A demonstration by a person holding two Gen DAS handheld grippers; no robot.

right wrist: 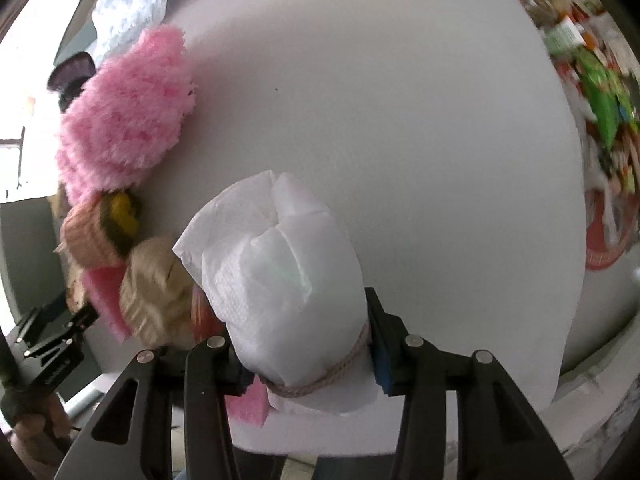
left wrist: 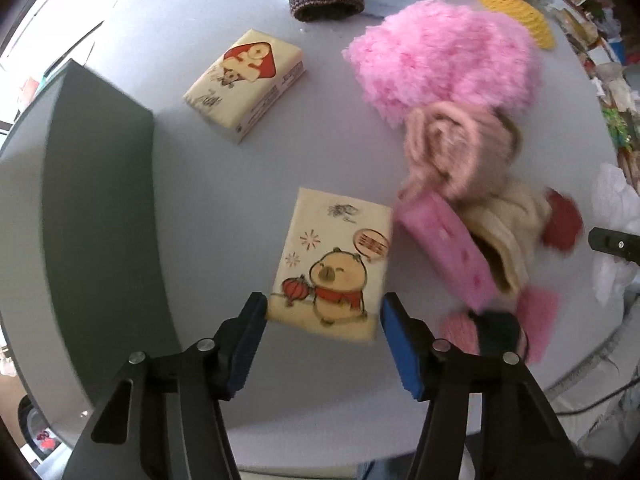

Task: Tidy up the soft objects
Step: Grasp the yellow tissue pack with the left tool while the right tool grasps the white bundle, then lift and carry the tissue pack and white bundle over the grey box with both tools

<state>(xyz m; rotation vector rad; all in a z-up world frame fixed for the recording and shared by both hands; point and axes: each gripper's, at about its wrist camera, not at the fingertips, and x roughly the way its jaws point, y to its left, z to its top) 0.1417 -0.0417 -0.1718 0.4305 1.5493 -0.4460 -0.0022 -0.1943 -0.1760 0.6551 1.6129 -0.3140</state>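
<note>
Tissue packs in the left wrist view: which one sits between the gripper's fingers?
The capybara-with-lantern pack, flanked by the left gripper; the red-diamond pack lies farther off, beside the dark box.

Table: a round, pale grey tabletop fills most of both wrist views, its curved edge visible at the right.
Box: a dark grey, flat-sided box stands on the table's left part.
Light: bright daylight glares from a window area at the far left, washing out detail there.
Clutter: a blurred heap of colourful packets lies beyond the table's right edge.
Floor: pale surface with a dark cable below the table's rim.
</note>
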